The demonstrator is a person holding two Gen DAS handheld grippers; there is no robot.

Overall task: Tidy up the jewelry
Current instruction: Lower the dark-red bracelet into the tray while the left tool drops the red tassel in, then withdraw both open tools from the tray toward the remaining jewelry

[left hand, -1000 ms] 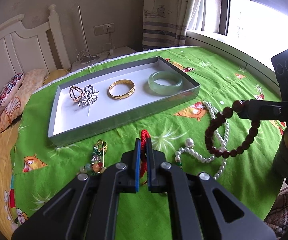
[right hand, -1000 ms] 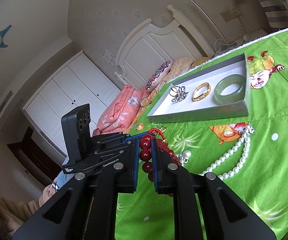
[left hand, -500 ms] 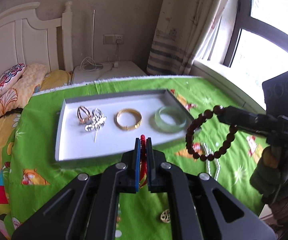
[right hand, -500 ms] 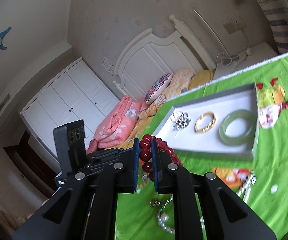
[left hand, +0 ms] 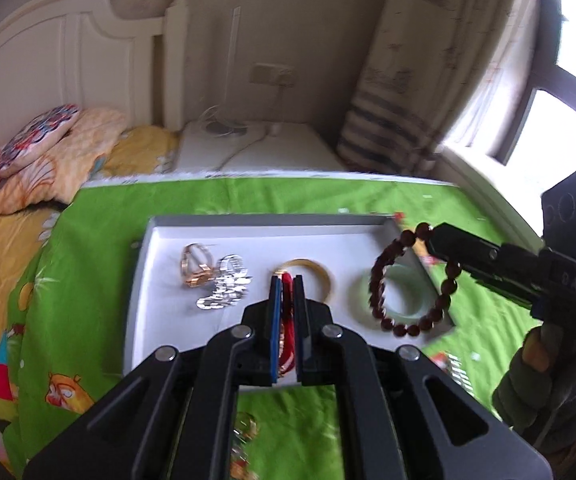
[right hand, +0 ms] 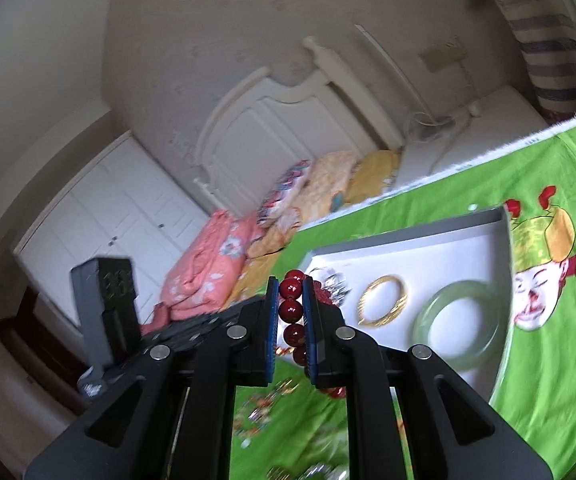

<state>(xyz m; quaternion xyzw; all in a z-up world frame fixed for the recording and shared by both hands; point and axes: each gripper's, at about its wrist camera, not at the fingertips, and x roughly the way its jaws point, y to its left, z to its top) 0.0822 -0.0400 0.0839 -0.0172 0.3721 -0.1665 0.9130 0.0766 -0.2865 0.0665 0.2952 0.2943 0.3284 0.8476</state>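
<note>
My left gripper (left hand: 286, 280) is shut on a red cord bracelet (left hand: 286, 320) and holds it above the white tray (left hand: 160, 248). My right gripper (right hand: 291, 280) is shut on a dark red bead bracelet (right hand: 291, 310); in the left wrist view the bead bracelet (left hand: 379, 280) hangs over the tray's right end. In the tray lie rose-gold rings (left hand: 195, 266), a silver brooch (left hand: 226, 288), a gold bangle (left hand: 319, 274) and a green jade bangle (left hand: 403, 308). The tray (right hand: 427, 240), gold bangle (right hand: 383, 300) and jade bangle (right hand: 459, 324) also show in the right wrist view.
A green cartoon-print cloth (left hand: 88, 280) covers the surface. Loose jewelry (left hand: 244, 428) lies on it in front of the tray, also in the right wrist view (right hand: 264, 408). Pillows (left hand: 48, 152), a white headboard and a curtain stand behind.
Both grippers have lifted their bracelets off the cloth and moved forward over the tray. The bead bracelet now hangs above the jade bangle.
</note>
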